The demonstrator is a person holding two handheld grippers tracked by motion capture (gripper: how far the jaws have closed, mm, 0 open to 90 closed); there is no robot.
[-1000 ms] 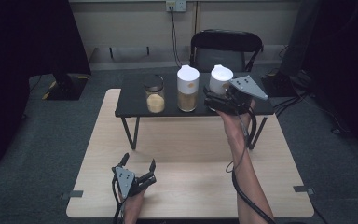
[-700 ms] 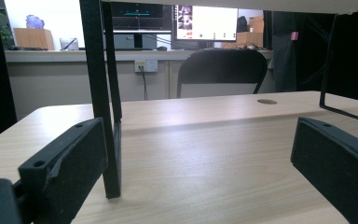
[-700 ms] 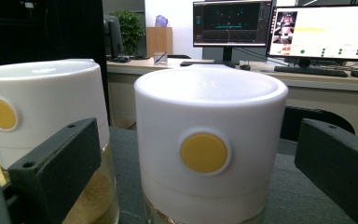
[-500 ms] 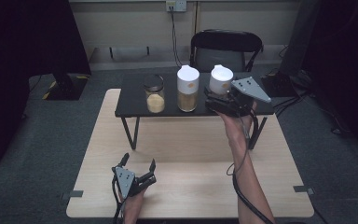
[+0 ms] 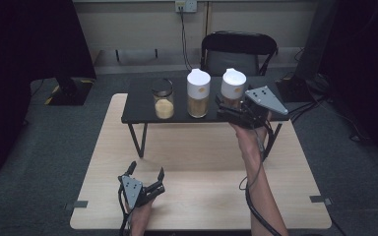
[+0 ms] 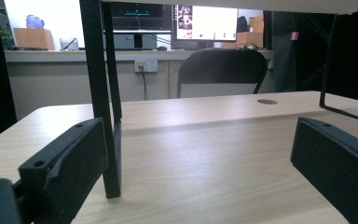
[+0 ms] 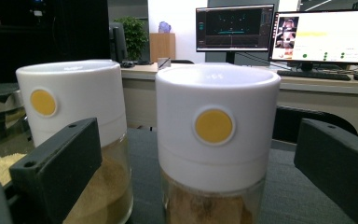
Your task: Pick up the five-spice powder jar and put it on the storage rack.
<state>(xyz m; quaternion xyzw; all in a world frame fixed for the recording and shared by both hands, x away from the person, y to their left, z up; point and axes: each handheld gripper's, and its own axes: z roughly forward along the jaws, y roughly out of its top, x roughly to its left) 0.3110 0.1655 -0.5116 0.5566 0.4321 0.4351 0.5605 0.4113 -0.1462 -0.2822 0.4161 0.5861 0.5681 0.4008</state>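
Standing at the right end of a low black shelf [image 5: 138, 105], the right jar [image 5: 233, 88] has a white cap with a yellow dot and brownish powder in its glass base; in the right gripper view that jar [image 7: 216, 154] sits between the two black jaws, which are spread wide with a gap on either side and touch nothing. From above, the right gripper [image 5: 226, 109] is at the jar's 6 o'clock, level with the shelf's front edge, with its grey plate off at about 4 o'clock and a forearm running down to the bottom of the frame. At the jar's 9 o'clock, just beside it, stands the middle jar [image 5: 198, 93] with the same white cap; farther along at 9 o'clock is an open glass jar [image 5: 164, 103] holding pale yellow grains, its lid off. The shelf stands on the far half of a wooden table [image 5: 202, 196]. Well away, at roughly 7 o'clock from the right jar near the table's front edge, the left gripper [image 5: 145, 173] rests low on the tabletop, jaws apart and empty. A black chair [image 5: 238, 49] stands behind the table at 12 o'clock.
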